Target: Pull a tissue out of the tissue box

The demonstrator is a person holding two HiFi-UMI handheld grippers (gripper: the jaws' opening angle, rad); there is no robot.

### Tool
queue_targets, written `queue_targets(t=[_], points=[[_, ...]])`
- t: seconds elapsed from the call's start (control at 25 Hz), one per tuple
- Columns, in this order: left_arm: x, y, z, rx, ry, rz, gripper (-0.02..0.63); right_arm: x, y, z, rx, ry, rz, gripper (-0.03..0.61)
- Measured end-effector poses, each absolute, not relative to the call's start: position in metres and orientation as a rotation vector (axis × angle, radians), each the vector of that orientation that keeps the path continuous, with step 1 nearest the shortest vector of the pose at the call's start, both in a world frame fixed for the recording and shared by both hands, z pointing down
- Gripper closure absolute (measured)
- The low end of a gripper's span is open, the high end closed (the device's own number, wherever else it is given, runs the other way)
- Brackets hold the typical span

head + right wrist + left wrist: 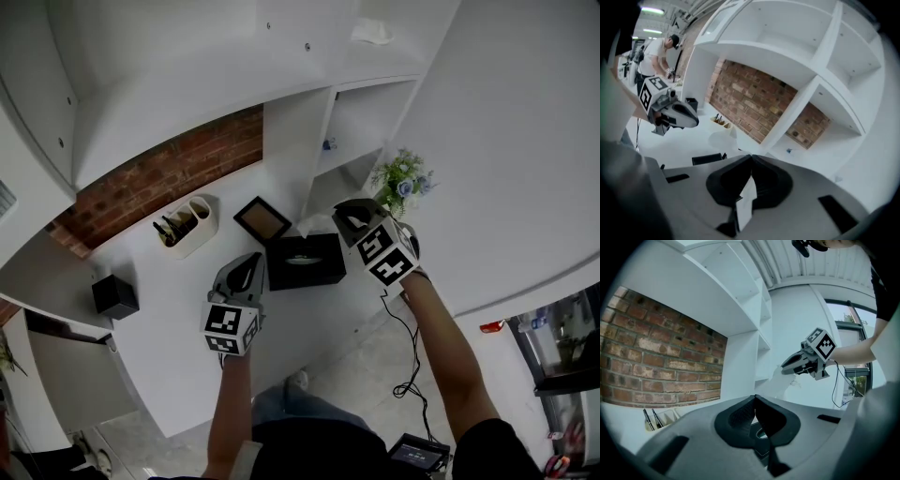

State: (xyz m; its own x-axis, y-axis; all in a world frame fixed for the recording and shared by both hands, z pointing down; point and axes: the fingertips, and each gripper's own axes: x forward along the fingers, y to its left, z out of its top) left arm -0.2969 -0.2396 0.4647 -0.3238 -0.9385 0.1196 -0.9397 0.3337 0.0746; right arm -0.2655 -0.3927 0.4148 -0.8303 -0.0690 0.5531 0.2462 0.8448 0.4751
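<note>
The black tissue box [305,261] sits on the white counter [178,309], below both grippers. My right gripper [347,216] is raised above the box's right end, shut on a white tissue [747,201] that shows between its jaws [751,160]. In the left gripper view that tissue [780,383] hangs down from the right gripper [787,367]. My left gripper [251,265] hovers at the box's left end. Its jaws [755,399] meet at the tips with nothing between them. Part of the box [761,433] shows through the gap beneath them.
A white caddy [187,223] with utensils, a flat black square frame [262,219] and a small black cube [114,296] stand on the counter. A flower plant [403,180] is at the right. White shelves rise behind. A person [654,54] works far off.
</note>
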Motion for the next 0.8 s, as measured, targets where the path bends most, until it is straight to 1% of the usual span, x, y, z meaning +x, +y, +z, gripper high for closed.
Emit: queue_targets(t=[0.44, 0.6, 0.8], points=[[-0.293, -0.245, 0.445, 1.767, -2.474, 0.034, 0.604, -0.211, -0.426, 0.32, 0.246, -3.059, -0.1, 0.58], [-0.291, -0.248, 0.436, 1.784, -2.49, 0.039, 0.604, -0.172, -0.442, 0.309, 0.416, -3.228, 0.185, 0.579], [-0.287, -0.254, 0.423, 1.821, -2.504, 0.044, 0.604, -0.128, -0.45, 0.322, 0.574, -3.282, 0.354, 0.578]])
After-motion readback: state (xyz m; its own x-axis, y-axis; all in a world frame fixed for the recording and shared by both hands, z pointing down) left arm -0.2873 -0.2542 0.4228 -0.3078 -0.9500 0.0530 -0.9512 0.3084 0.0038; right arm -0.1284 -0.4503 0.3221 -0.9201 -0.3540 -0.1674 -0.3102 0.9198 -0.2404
